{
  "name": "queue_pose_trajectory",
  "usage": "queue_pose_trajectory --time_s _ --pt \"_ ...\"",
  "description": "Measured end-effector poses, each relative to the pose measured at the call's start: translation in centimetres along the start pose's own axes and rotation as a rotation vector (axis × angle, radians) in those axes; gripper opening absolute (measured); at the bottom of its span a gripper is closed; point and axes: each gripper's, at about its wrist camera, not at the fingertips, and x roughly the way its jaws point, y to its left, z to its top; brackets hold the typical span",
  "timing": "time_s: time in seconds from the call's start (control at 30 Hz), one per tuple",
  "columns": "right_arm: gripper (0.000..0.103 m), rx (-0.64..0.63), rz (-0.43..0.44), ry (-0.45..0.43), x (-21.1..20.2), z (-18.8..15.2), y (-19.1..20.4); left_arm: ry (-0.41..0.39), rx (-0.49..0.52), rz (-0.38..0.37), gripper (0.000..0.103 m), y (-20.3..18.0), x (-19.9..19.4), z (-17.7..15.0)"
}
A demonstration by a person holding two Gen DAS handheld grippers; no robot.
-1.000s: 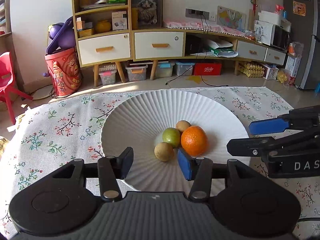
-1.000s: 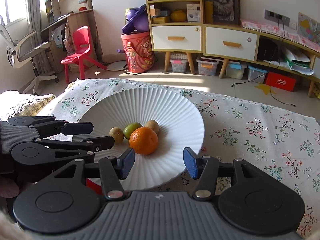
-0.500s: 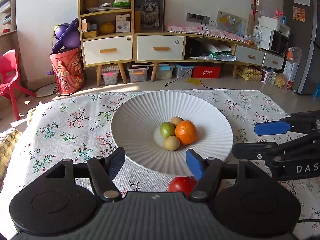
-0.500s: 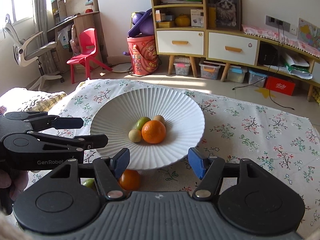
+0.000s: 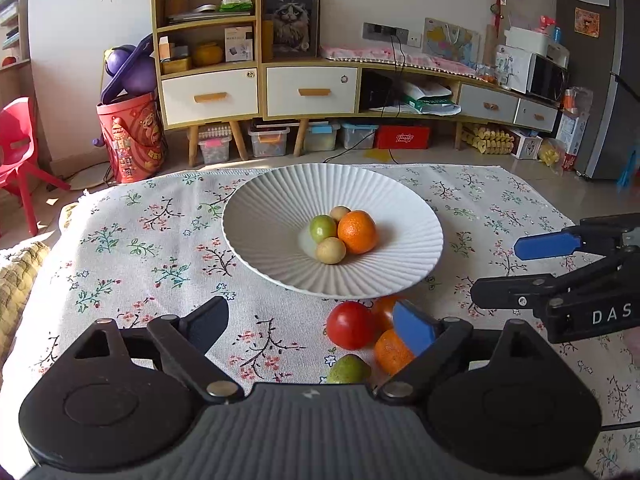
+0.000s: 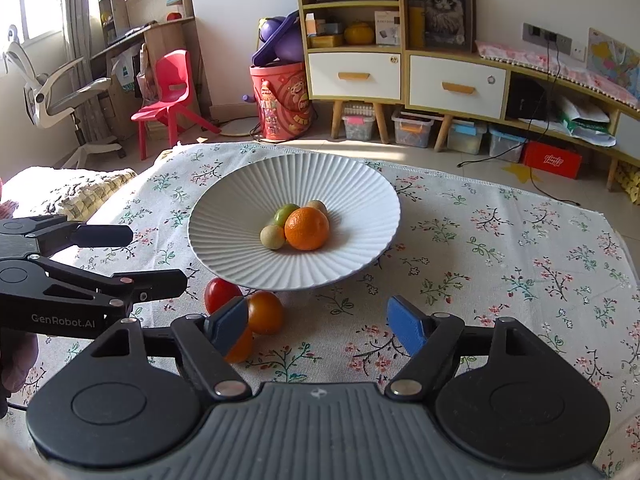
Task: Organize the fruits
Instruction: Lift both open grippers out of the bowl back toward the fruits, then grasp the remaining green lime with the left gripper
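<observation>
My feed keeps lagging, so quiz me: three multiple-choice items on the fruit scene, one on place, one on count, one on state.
1. Where is the red fruit?
A. in the plate
B. on the cloth in front of the plate
C. on the floor

2. How many fruits lie in the white plate?
A. two
B. four
C. six

3. What is between the left hand-held gripper's fingers?
A. an orange
B. the plate rim
C. nothing gripped

Key: 1 B, it rests on the floral cloth below the rim. 2 B, one orange, one green, two tan. 3 C, the jaws are opening over bare cloth.
</observation>
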Motion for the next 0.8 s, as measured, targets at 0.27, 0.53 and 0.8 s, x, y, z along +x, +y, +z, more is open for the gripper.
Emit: queue_pose_trajectory --time_s 0.27,0.53,0.8 --pt "0.084 -0.004 0.004 0.013 -0.3 -1.4 0.1 0.037 -0.019 -0.012 0.090 0.5 -0.1 -2.1" --pt "0.091 -0.006 0.000 0.058 0.1 -3.1 -0.2 0.100 0.000 0.007 0.092 0.7 0.5 -5.0" --pt "0.093 -0.007 -0.005 0.110 0.9 -4.4 -0.3 0.125 0.015 0.017 0.092 0.9 0.8 -6.4"
